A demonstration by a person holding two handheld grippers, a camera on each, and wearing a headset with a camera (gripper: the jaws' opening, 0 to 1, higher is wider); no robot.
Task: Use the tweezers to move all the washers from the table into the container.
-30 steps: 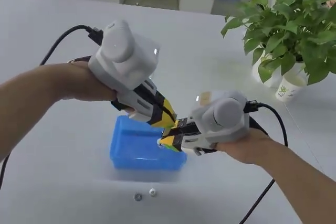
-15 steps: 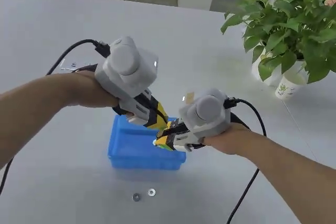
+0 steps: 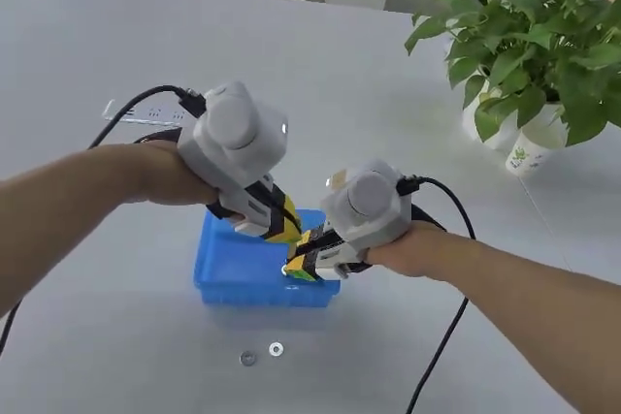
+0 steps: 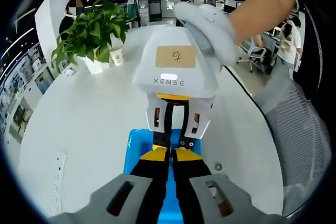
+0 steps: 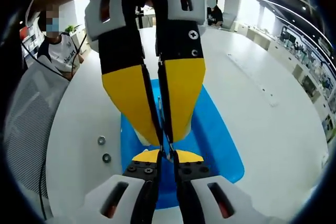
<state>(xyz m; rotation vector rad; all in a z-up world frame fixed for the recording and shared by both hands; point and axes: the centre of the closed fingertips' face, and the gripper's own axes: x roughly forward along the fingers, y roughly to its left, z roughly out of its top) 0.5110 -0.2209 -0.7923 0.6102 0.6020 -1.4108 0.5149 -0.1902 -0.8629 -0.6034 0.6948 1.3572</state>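
2 washers (image 3: 277, 348) lie on open table (image 3: 97, 356) near the container (image 3: 254, 291) wall.

container (image 3: 254, 294) looks like smooth blue plastic with a slight sheen, washers (image 3: 277, 348) shiny bare metal, tabletop (image 3: 107, 346) matt pale grey and pretty smooth, left gripper (image 3: 287, 239) and right gripper (image 3: 293, 270) shells matt light-grey plastic, fingers (image 5: 181, 93) smooth yellow and black plastic, cable (image 3: 441, 336) black and rubbery

Container (image 3: 252, 293) at mid-desk (image 3: 388, 94).
Two washers (image 3: 277, 348) lie side by side on the desk just nearer than it; a potted plant (image 3: 529, 55) stands far right, well apart.
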